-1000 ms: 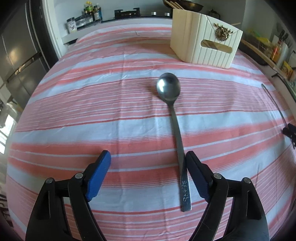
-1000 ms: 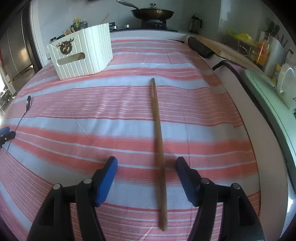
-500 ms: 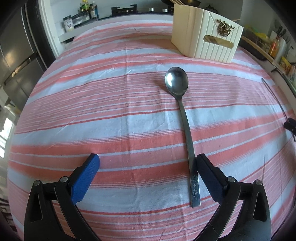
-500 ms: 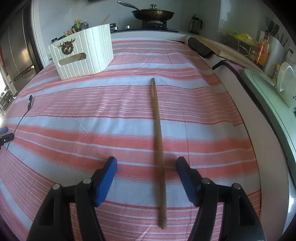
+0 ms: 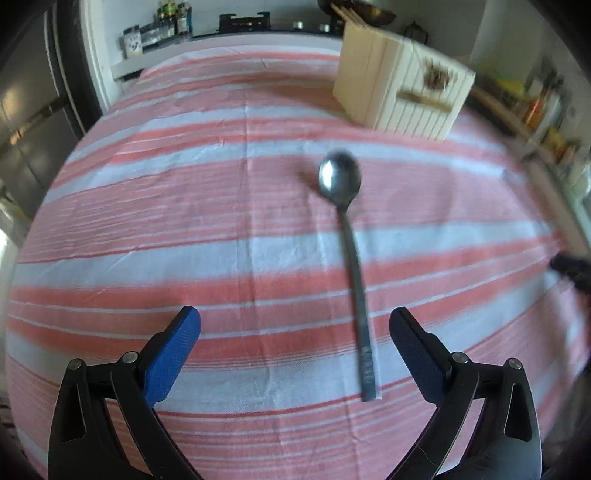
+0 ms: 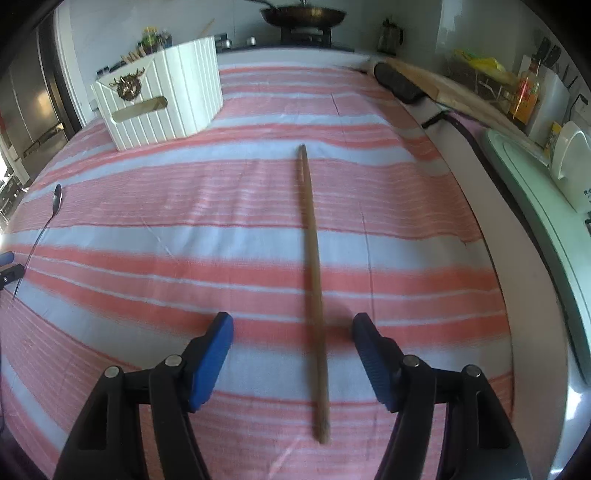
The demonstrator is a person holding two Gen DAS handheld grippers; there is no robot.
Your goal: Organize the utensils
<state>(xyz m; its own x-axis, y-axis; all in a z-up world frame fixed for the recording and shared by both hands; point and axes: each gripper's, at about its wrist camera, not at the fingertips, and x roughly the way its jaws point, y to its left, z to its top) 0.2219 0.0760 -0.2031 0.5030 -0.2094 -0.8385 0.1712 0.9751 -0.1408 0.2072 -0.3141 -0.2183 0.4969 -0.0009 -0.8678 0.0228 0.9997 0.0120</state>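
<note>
A steel spoon point(image 5: 351, 258) lies flat on the striped tablecloth, bowl away from me. My left gripper point(image 5: 294, 326) hovers over its handle end, jaws wide open, the handle lying nearer the right pad without touching it. A long wooden chopstick point(image 6: 313, 280) lies lengthwise on the cloth. It runs between the blue pads of my right gripper point(image 6: 291, 332), which stands open and clear of it. The white slatted utensil box point(image 6: 159, 96) stands at the back, seen also in the left wrist view as the box point(image 5: 402, 96). The spoon point(image 6: 55, 201) shows at the right wrist view's left edge.
The red and white striped cloth point(image 6: 369, 206) covers the table. A stove with a pan point(image 6: 303, 16) stands beyond the far edge. A counter with bottles and a white appliance point(image 6: 569, 162) runs along the right. A dark fridge point(image 5: 26, 110) is on the left.
The left gripper's jaws have spread wider around the spoon handle and the view has tilted slightly. The right gripper and chopstick look unchanged.
</note>
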